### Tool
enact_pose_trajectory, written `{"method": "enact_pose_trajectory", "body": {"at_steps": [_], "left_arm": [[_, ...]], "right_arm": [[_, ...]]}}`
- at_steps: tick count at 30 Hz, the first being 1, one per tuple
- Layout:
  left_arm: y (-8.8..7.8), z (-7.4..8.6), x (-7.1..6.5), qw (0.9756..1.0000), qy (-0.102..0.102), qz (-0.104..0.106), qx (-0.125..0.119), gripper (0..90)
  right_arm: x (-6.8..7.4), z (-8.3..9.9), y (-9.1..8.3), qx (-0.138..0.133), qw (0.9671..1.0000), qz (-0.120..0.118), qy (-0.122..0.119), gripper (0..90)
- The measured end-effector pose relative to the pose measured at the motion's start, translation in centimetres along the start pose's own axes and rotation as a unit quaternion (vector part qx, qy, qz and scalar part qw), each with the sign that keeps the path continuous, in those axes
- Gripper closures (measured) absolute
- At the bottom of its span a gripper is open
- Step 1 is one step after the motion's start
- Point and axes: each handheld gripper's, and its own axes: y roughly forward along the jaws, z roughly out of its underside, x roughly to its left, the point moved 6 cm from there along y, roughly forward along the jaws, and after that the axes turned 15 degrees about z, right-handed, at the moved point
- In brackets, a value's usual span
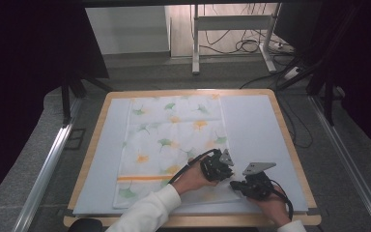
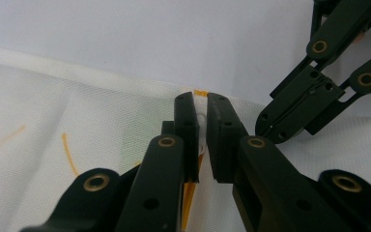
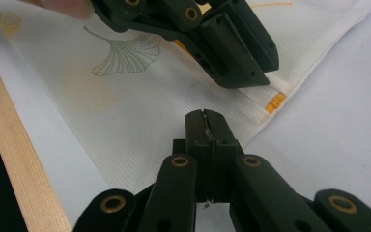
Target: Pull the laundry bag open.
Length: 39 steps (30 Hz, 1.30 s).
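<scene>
Both tongs were nearly shut on the cloth's point(image 1: 174, 140) near-right edge: left gripper point(image 2: 201, 137) pinching the hem, right gripper point(image 3: 205, 126) gripping just beside it. Thin bites like that could easily slip once lifted.

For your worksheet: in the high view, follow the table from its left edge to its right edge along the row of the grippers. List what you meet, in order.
Wooden table edge → pale mat → flowered cloth → left gripper → right gripper → mat again → wooden edge.
</scene>
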Motion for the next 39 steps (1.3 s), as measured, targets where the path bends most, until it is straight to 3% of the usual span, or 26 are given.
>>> {"method": "enact_pose_trajectory", "body": {"at_steps": [2,4,11,22,39], "left_arm": [[-0.1,0.0,0.2,1.0000,-0.002,-0.002,0.004,84.5],[0.1,-0.1,0.3,0.9997,-0.023,0.000,0.001,84.5],[0.1,-0.2,0.1,0.9996,-0.012,-0.014,0.020,84.7],[-0.3,0.2,0.1,0.9996,-0.010,-0.017,0.021,84.7],[-1.6,1.7,0.4,0.9993,-0.023,-0.016,0.024,84.7]], "right_arm": [[0.0,0.0,0.0,0.000,1.0000,0.001,-0.001,89.2],[0.0,0.0,0.0,0.000,1.0000,0.001,-0.001,89.2],[0.0,0.0,0.0,0.000,1.0000,0.002,-0.003,89.2],[-0.1,0.0,0.1,0.010,0.9998,-0.001,0.018,89.6],[-0.2,0.0,0.1,0.012,0.9996,-0.004,0.023,89.6]]}}
